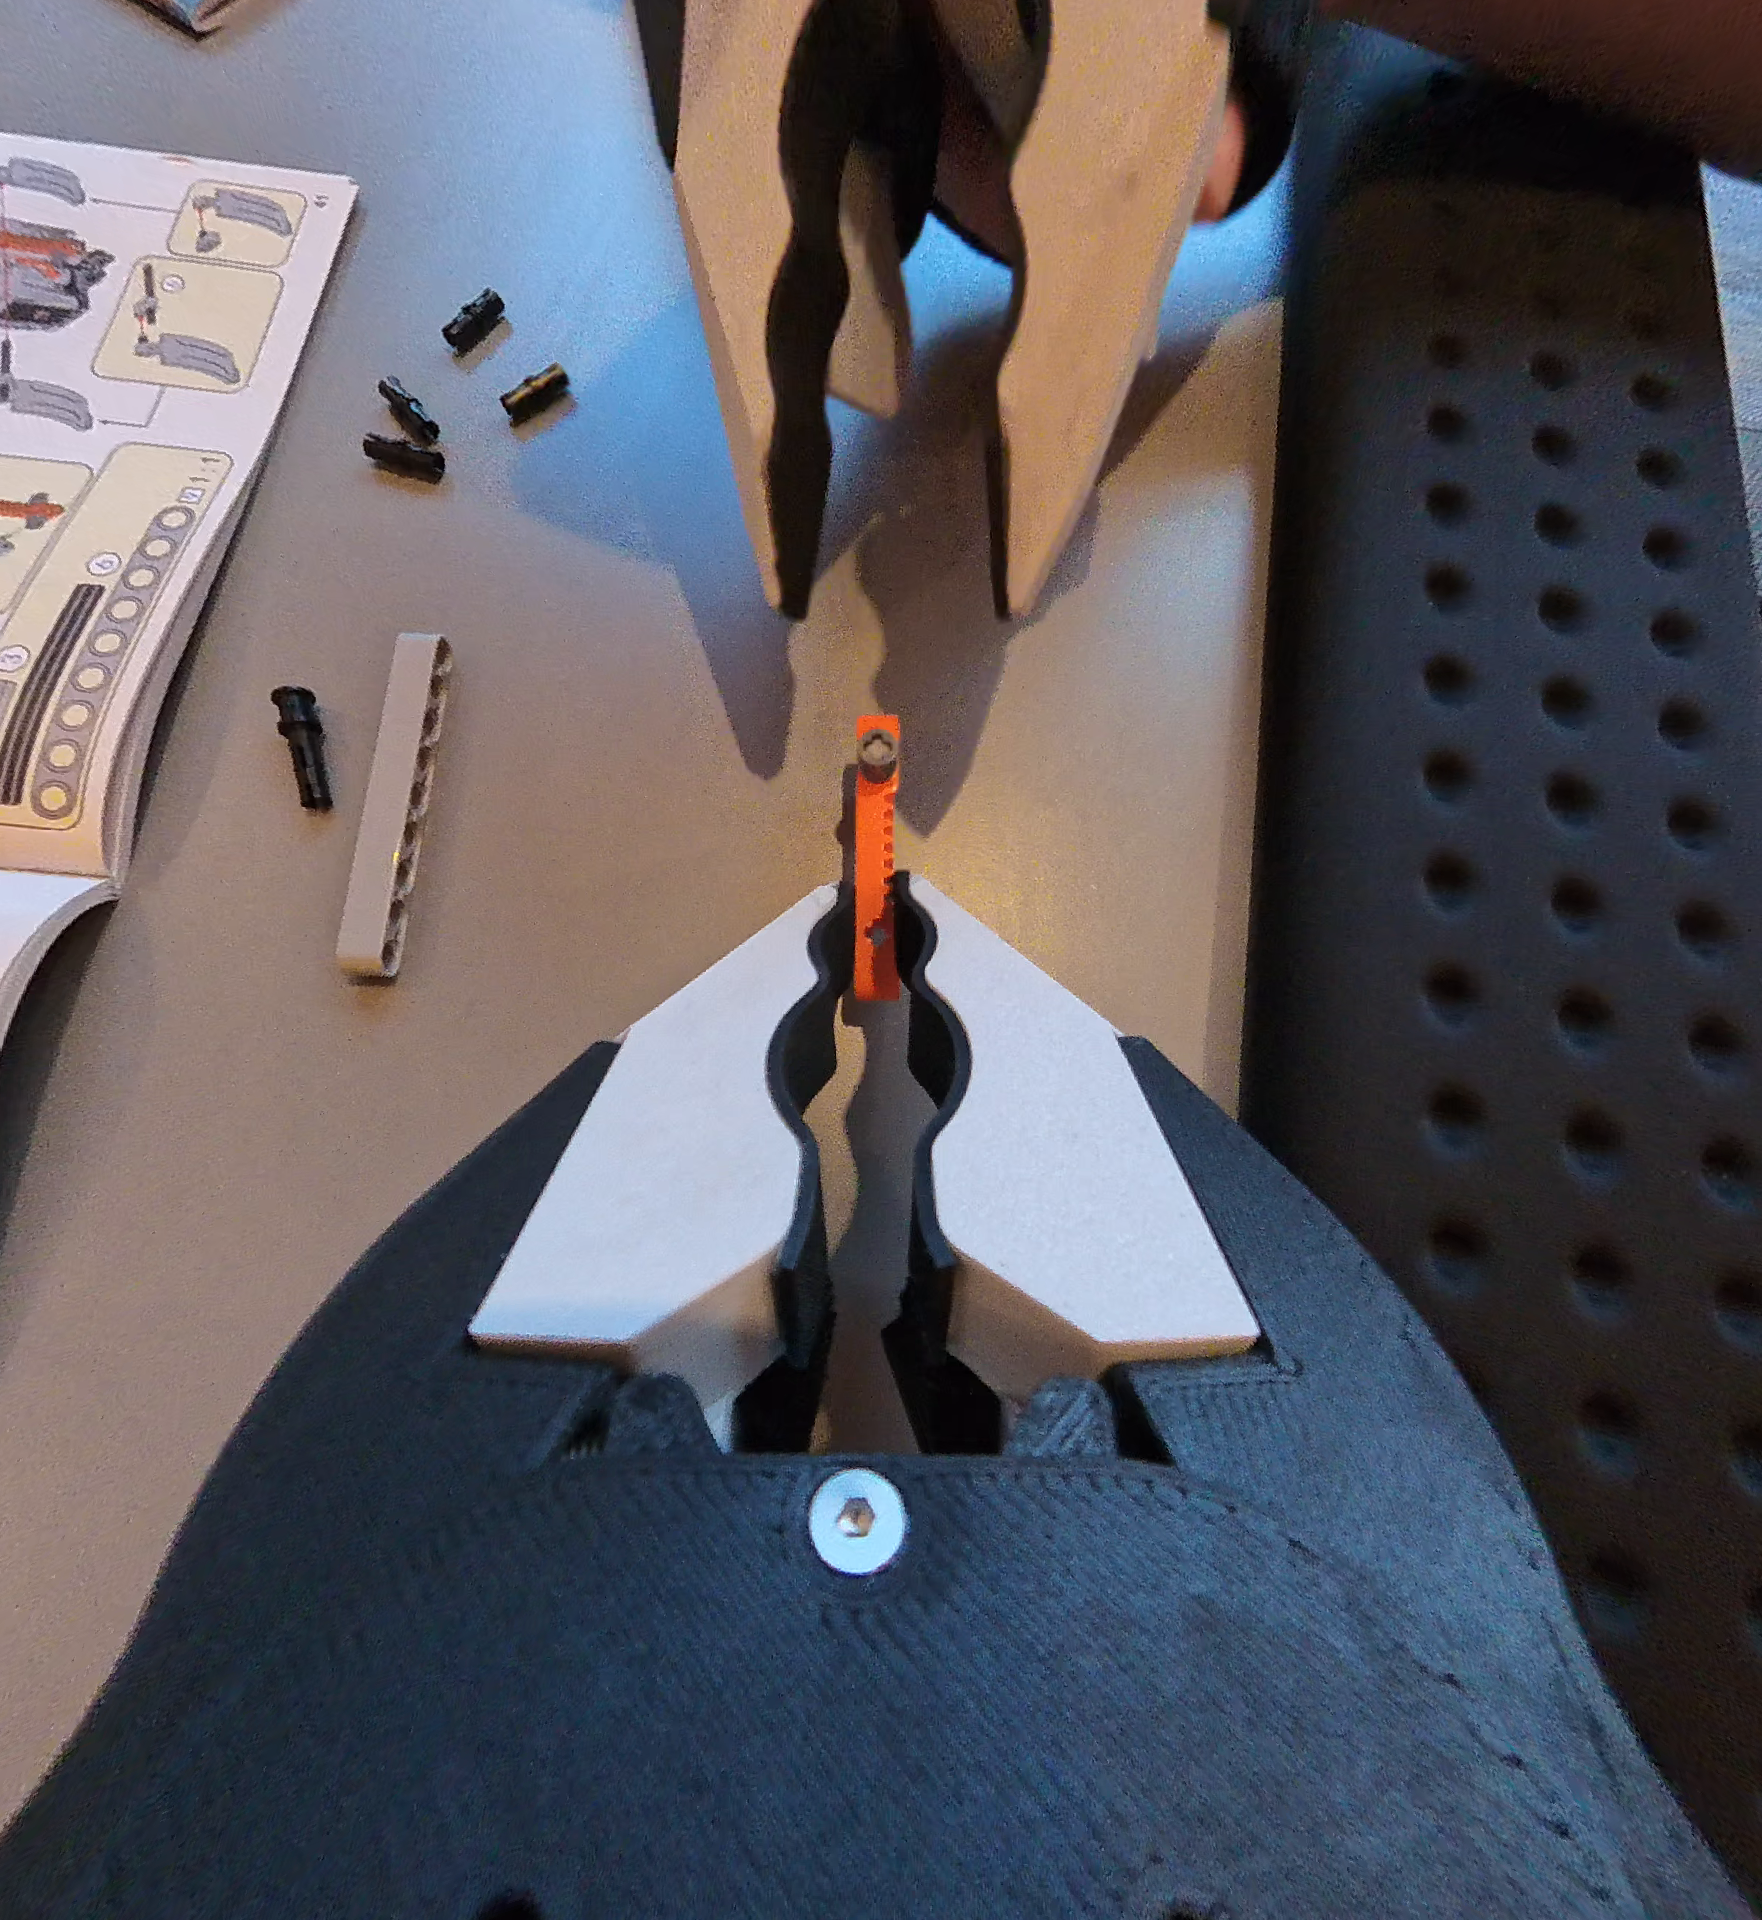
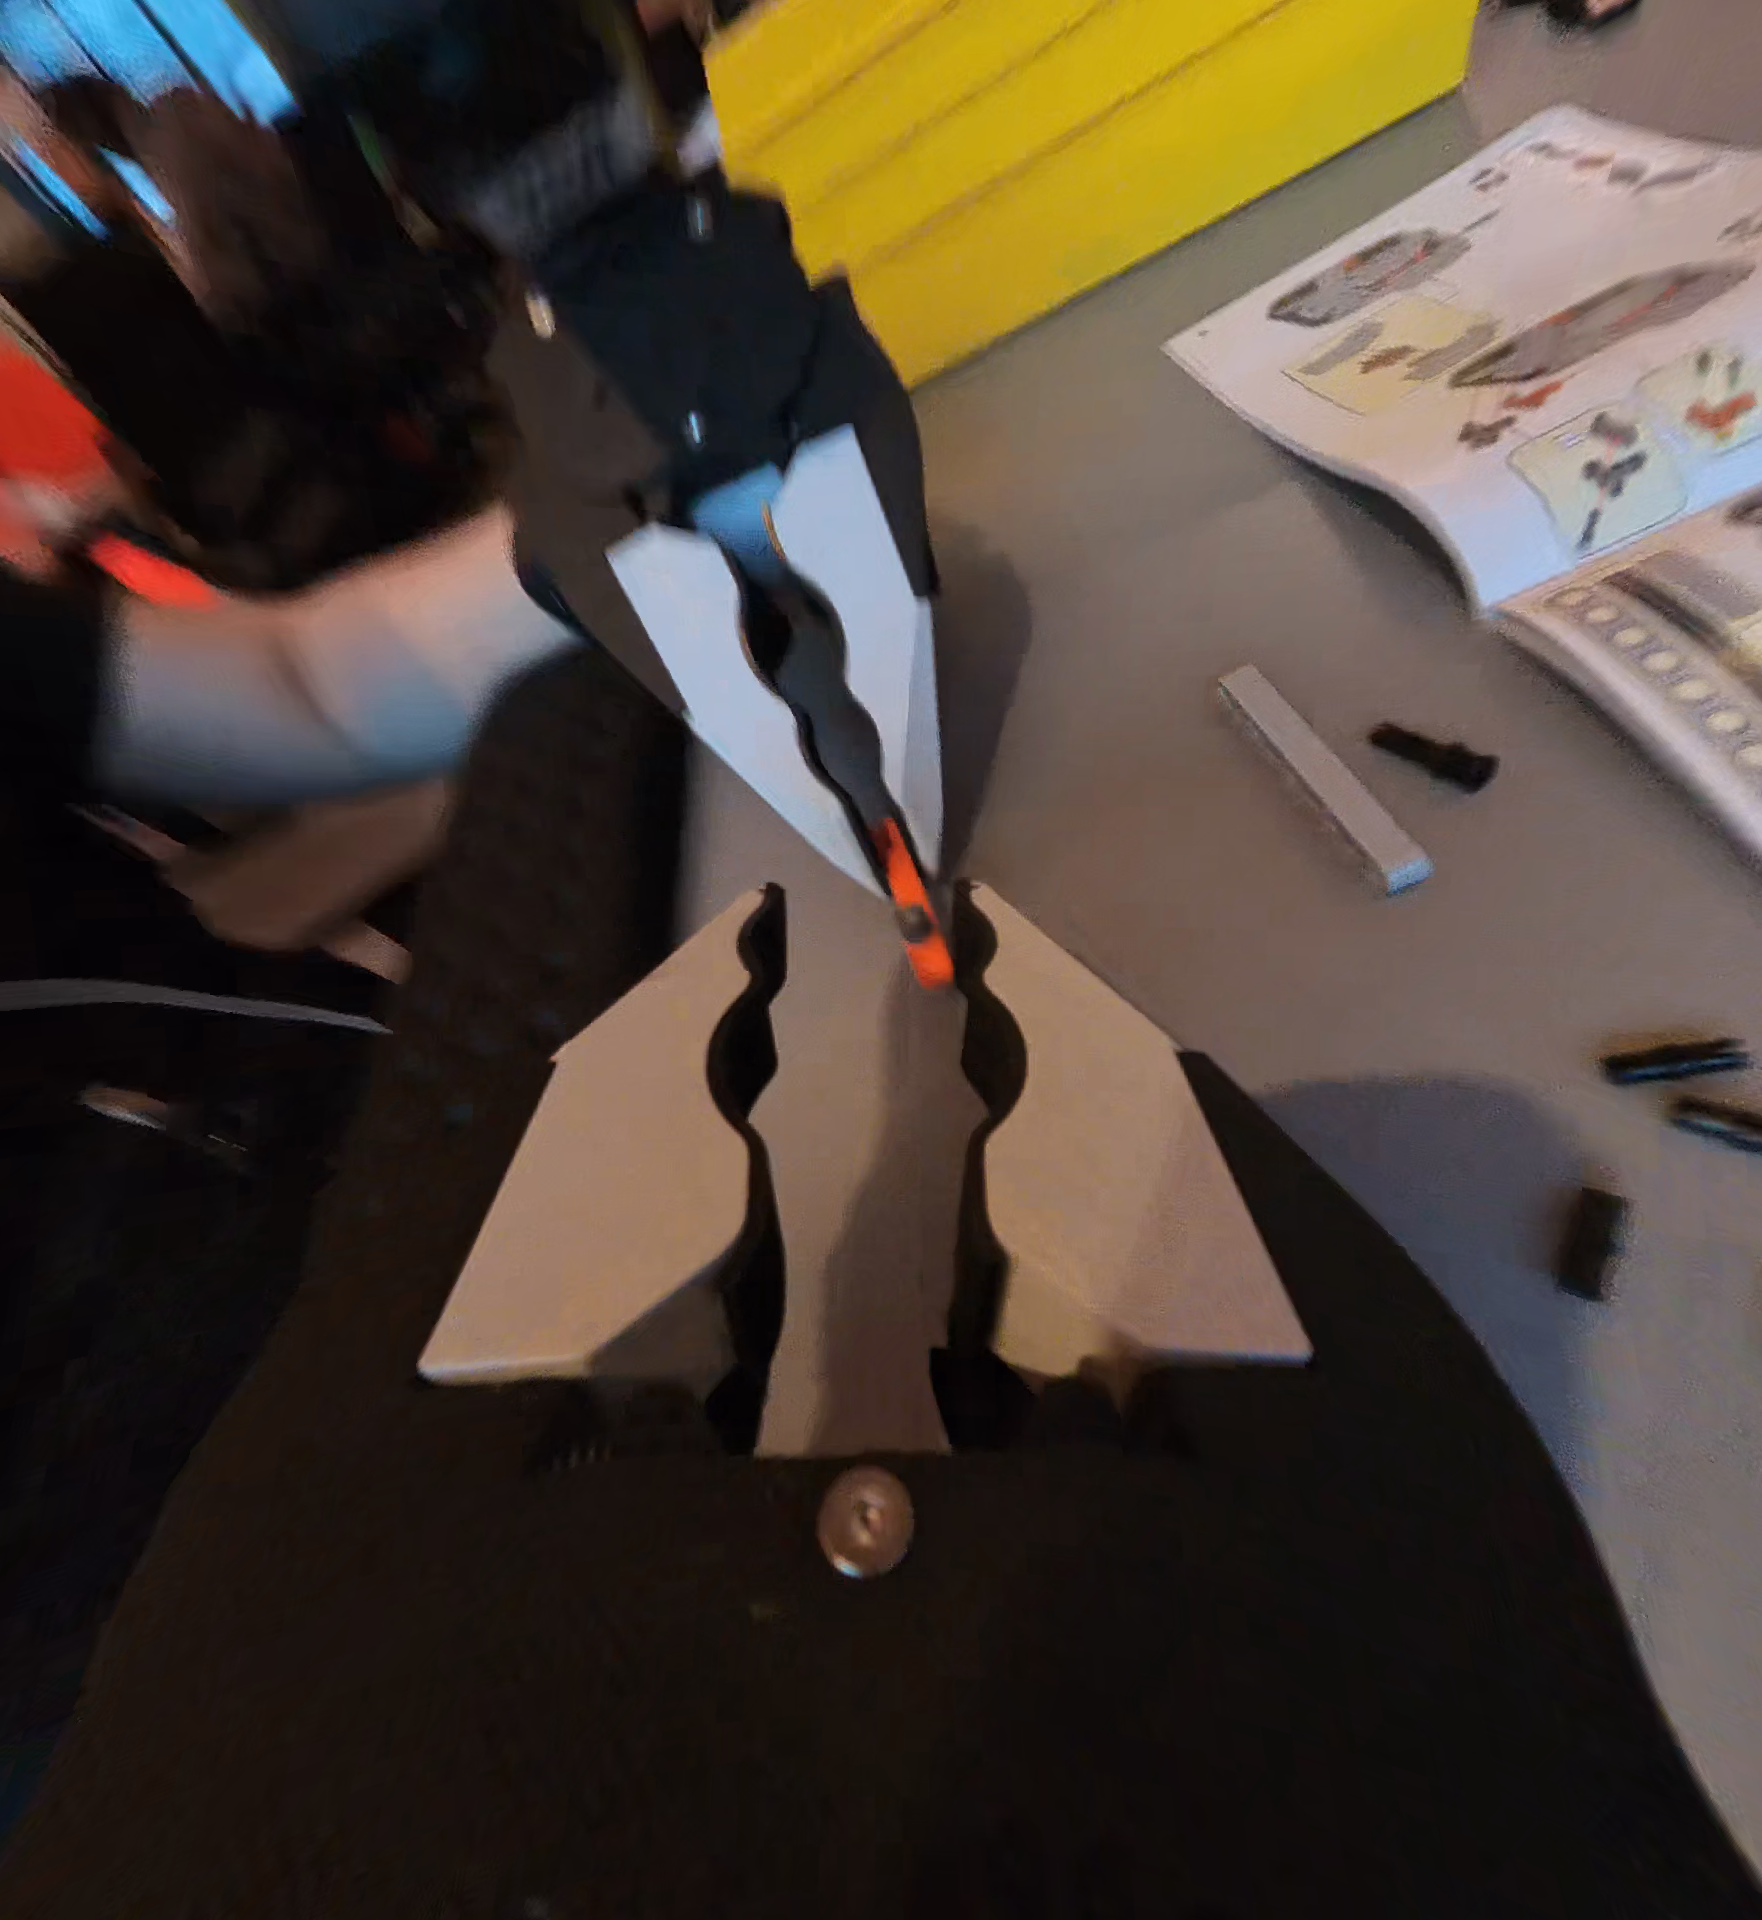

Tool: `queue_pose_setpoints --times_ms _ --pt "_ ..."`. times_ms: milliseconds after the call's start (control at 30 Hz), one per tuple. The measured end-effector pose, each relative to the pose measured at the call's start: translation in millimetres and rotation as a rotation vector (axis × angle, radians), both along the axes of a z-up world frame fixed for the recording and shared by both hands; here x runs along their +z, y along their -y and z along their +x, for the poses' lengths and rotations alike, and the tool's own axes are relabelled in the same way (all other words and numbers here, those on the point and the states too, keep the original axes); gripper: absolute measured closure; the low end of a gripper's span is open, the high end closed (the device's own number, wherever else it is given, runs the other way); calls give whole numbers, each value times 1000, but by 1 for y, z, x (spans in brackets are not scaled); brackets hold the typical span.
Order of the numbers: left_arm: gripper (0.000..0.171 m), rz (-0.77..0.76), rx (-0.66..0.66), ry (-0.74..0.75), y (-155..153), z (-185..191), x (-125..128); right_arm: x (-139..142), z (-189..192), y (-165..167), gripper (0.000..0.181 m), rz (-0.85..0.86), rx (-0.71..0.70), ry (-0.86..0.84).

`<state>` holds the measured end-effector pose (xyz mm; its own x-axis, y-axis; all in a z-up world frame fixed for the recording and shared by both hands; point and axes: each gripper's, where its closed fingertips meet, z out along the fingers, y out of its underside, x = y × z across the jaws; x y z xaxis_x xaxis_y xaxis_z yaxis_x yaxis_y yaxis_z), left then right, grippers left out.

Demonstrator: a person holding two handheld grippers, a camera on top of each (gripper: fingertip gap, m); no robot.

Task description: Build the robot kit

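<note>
1. Your left gripper (image 1: 875, 894) is nearest to the camera; it is closed on the orange toothed piece (image 1: 877, 831), which stands above the grey table (image 1: 596, 1039).
2. Your right gripper (image 2: 872, 894) is open, its fingertips just beside the orange piece's free end.
3. Grey beam (image 1: 397, 805), black pins (image 1: 472, 317) and the instruction booklet (image 1: 77, 499) lie to the left.

black pins (image 1: 472, 318): 5; grey beam (image 1: 397, 805): 1; orange beam (image 1: 877, 862): 1; booklet (image 1: 77, 499): 1; hand-held grippers (image 1: 875, 894): 2
</note>
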<state>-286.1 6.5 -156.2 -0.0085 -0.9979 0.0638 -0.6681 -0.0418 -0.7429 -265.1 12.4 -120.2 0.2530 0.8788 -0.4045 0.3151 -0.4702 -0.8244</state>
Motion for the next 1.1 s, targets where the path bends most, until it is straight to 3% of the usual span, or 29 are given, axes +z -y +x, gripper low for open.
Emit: queue_pose_setpoints --times_ms 100,200,267,333,467,667,833,1100 --pt "168 16 -9 1 0 0 0 -17 -2 2 146 230 41 156" --pt "168 14 -17 8 1 1 0 -27 -9 4 156 264 88 234" --pt "168 13 -22 6 2 0 0 -29 -12 4 175 281 104 247" --pt "167 10 -23 22 2 1 2 -28 -11 5 175 309 121 264" --pt "139 -95 5 26 1 3 -2 -30 -7 6 176 363 127 271" --pt "147 -242 2 55 4 7 1 -29 -11 6 175 397 134 284" --pt "164 -189 4 31 0 10 -3 -30 -9 3 176 352 106 276" --pt "167 -98 -23 35 1 13 -4 -30 -10 3 176 291 98 244"
